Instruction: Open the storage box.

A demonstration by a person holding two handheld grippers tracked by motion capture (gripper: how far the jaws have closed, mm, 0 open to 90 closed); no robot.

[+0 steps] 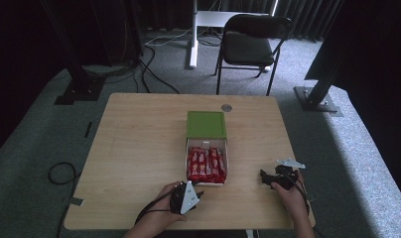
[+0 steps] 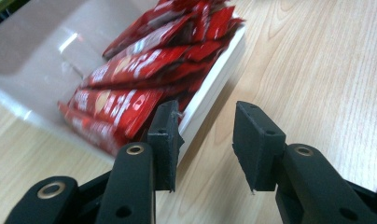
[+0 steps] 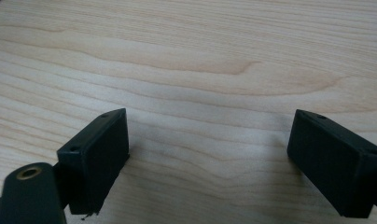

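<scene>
A white box (image 1: pixel 187 159) packed with several red snack packets (image 1: pixel 207 164) sits mid-table, and a green lid (image 1: pixel 206 124) lies flat just beyond it. My left gripper (image 1: pixel 199 193) hovers by the box's near edge. In the left gripper view its jaws (image 2: pixel 207 116) stand a little apart with nothing between them. One jaw sits just in front of the box's white wall (image 2: pixel 213 91), with the packets (image 2: pixel 144 65) beyond. My right gripper (image 1: pixel 263 178) rests to the right of the box. It is wide open (image 3: pixel 210 119) over bare wood.
A small grey round disc (image 1: pixel 227 107) lies on the wooden table (image 1: pixel 139 148) near the far edge. A black chair (image 1: pixel 253 42) stands beyond the table. A cable loop (image 1: pixel 62 173) lies on the floor at left, and black frame posts (image 1: pixel 320 94) stand at both sides.
</scene>
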